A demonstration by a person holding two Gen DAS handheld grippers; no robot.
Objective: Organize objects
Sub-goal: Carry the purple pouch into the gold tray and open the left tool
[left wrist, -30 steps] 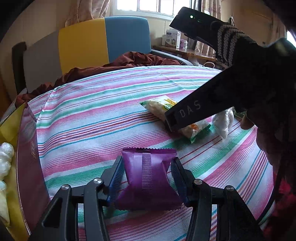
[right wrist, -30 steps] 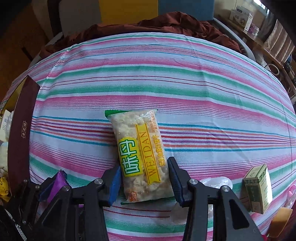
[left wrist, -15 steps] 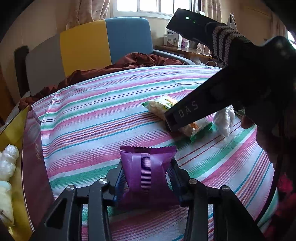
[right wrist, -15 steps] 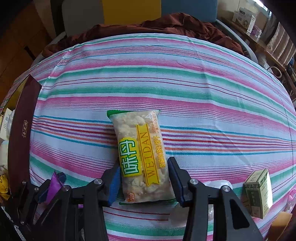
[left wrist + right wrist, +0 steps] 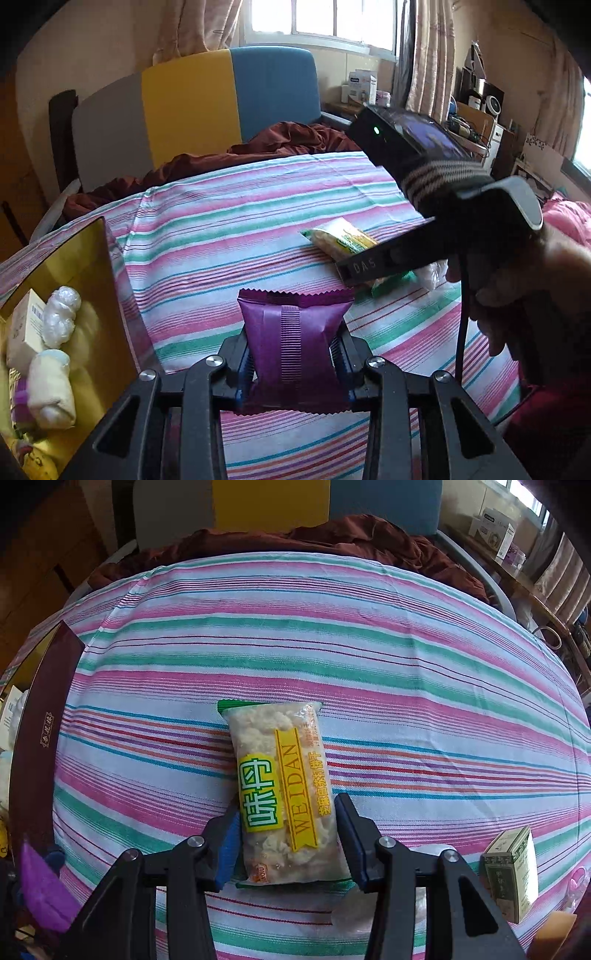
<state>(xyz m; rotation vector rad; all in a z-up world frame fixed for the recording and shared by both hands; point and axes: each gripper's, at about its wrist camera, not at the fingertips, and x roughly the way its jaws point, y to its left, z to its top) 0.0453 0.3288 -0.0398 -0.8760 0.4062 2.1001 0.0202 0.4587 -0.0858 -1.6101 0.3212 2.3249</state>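
A purple foil packet is pinched between the pads of my left gripper, which is shut on it and holds it clear of the striped cloth; its corner shows in the right wrist view. A clear snack packet with yellow and green print lies flat on the cloth. My right gripper points down over its near end, pads against both long sides. That packet is partly hidden behind the right gripper's black finger in the left wrist view.
A maroon box with a gold inside stands at the left and holds white bundles and a small carton; its wall borders the cloth. A small green carton and crumpled clear plastic lie right. A chair and brown blanket lie behind.
My left gripper has squeezed shut on the purple packet and risen with it, bringing more of the gold-lined box into view. The right gripper and snack packet have stayed put.
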